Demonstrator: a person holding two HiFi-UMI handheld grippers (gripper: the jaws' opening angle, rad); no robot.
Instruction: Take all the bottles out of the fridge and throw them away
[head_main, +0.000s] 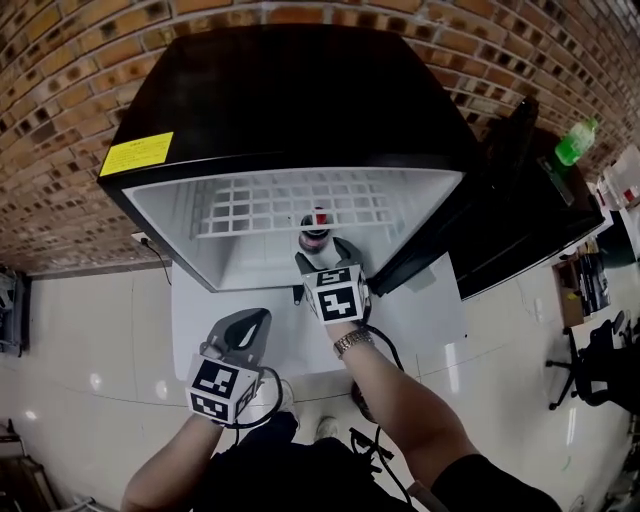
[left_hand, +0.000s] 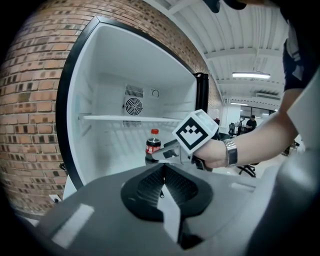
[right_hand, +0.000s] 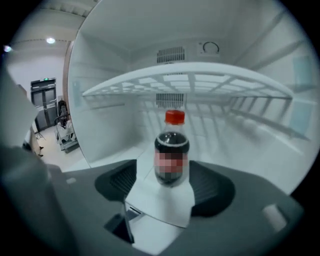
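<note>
A dark cola bottle (head_main: 316, 232) with a red cap stands upright on the white floor of the open black fridge (head_main: 280, 90). My right gripper (head_main: 318, 250) reaches into the fridge, open, one jaw on each side of the bottle (right_hand: 172, 155). A little white floor shows between the pads and the bottle's sides. The left gripper view shows the same bottle (left_hand: 153, 145) with the right gripper (left_hand: 152, 159) at its base. My left gripper (head_main: 255, 322) hangs back in front of the fridge, shut and empty (left_hand: 162, 172).
A white wire shelf (right_hand: 190, 82) spans the fridge above the bottle. The fridge door (head_main: 520, 210) stands open to the right, and a green bottle (head_main: 576, 142) stands by it. A brick wall (head_main: 60, 120) is behind, and an office chair (head_main: 590, 370) is at right.
</note>
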